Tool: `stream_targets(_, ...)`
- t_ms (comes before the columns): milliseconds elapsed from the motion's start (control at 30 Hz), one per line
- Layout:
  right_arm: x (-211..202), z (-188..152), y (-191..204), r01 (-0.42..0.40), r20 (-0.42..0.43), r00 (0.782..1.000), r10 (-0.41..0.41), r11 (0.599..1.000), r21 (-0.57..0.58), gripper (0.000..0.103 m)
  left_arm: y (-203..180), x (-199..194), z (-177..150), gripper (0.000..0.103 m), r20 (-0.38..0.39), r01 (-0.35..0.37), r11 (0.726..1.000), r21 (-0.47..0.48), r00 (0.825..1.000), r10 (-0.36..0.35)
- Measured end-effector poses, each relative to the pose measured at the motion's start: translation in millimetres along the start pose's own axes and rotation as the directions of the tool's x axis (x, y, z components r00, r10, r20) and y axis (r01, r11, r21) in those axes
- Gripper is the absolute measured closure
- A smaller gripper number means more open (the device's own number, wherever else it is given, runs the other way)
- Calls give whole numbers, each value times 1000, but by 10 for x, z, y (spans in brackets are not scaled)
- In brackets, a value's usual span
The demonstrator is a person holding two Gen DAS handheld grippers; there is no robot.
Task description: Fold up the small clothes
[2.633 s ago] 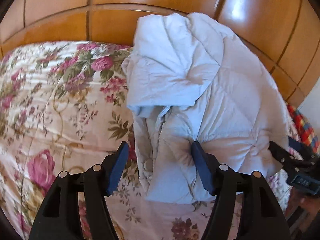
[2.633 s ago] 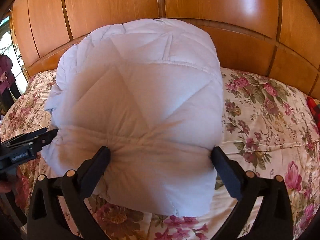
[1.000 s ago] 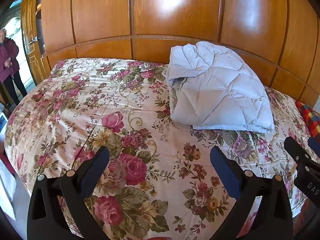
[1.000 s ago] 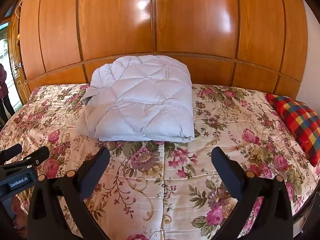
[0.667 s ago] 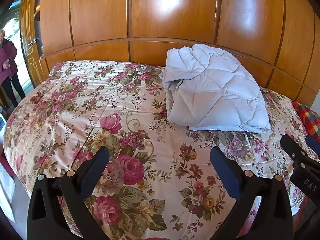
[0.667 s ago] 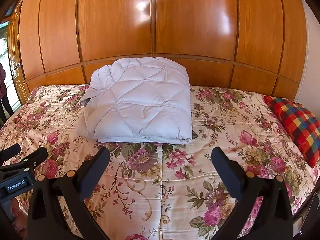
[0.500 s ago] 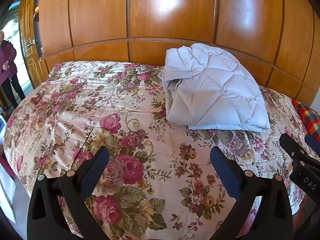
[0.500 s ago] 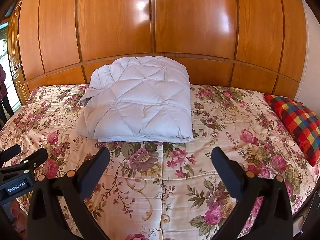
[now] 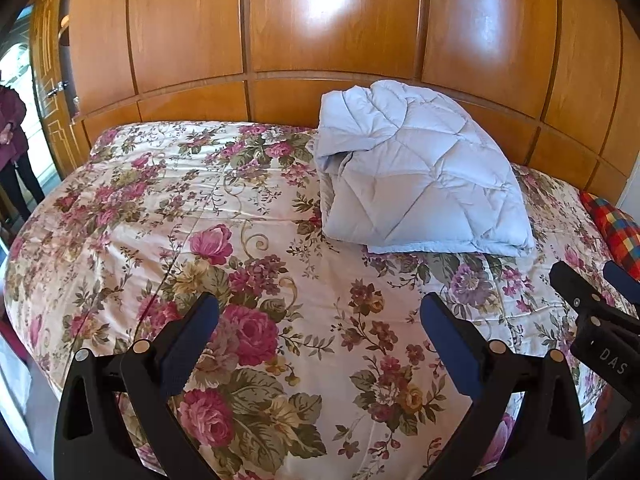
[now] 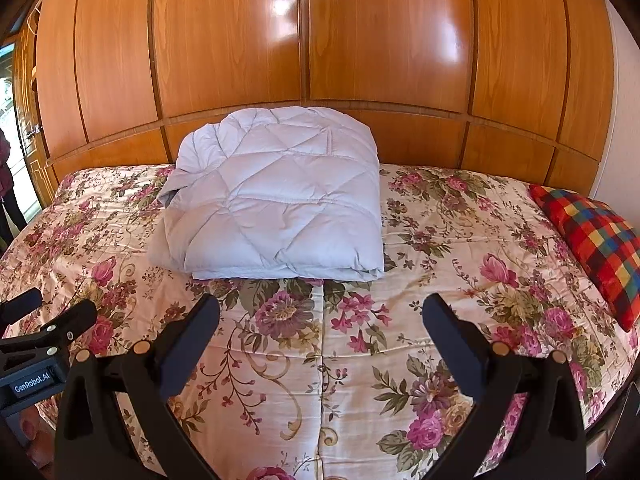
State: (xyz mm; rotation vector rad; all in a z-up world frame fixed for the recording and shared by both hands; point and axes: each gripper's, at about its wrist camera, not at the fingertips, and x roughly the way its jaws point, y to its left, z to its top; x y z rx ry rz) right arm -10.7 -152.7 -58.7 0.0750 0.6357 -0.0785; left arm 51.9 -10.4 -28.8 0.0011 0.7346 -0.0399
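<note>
A pale blue quilted garment [image 9: 416, 176] [image 10: 276, 200] lies folded into a thick rectangle on the flowered bedspread [image 9: 200, 240] [image 10: 420, 240], close to the wooden headboard. My left gripper [image 9: 319, 312] is open and holds nothing, well back from the garment over the near part of the bed. My right gripper [image 10: 321, 312] is also open with nothing in it, directly in front of the garment's folded front edge and apart from it. Each gripper shows at the edge of the other's view: the right gripper [image 9: 600, 312] and the left gripper [image 10: 44, 332].
A polished wooden headboard [image 10: 312, 60] rises behind the bed. A red plaid cushion [image 10: 596, 236] [image 9: 616, 232] lies at the bed's right edge. A person in dark red [image 9: 12, 140] stands by a doorway at far left.
Both grippers let go of the garment and drew back from it. In the last second the views hold nearly still and the folded garment stays put.
</note>
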Motion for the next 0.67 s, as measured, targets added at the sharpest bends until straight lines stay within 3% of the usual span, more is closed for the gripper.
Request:
stream_targets(200,26,-5,4,-5,-8,1000,5,1000,1,2,28,-7,-1,3,16,-37,999,-8,999,37)
stream_targets(667,9,20,-18,-3,-11,1000,3,1000,9,2,52,58,-2,3,-38,-30,999,-17,999,30)
